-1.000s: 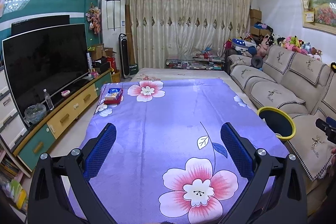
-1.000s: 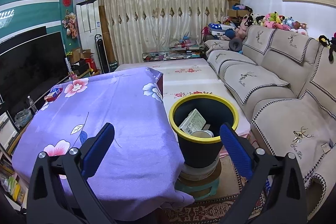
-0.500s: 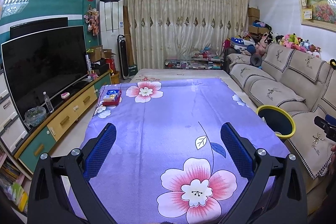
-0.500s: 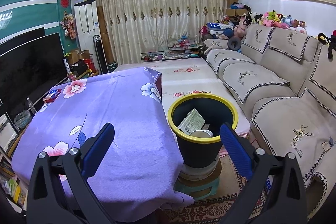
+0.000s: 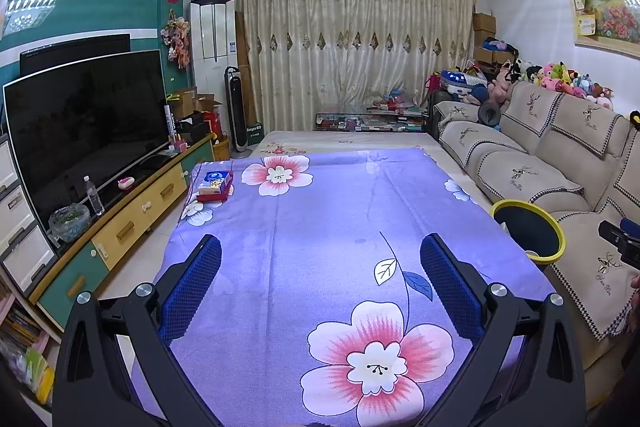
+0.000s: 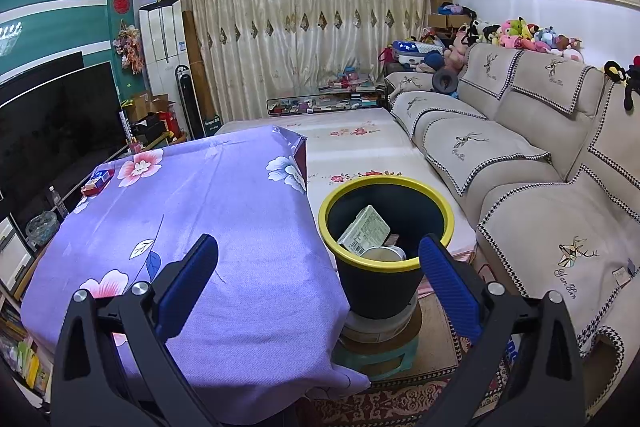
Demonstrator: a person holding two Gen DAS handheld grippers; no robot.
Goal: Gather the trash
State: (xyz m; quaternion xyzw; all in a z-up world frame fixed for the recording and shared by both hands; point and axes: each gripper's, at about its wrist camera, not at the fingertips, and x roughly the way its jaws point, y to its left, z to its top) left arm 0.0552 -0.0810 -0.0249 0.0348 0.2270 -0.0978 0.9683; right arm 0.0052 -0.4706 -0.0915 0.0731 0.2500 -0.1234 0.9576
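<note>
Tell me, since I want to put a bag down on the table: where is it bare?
Nearly all of the purple flowered tablecloth is bare, from the near edge by the open left gripper to the far edge. Only the far left corner is taken, by a small stack of boxes. The bin beside the right edge already holds trash.
</note>
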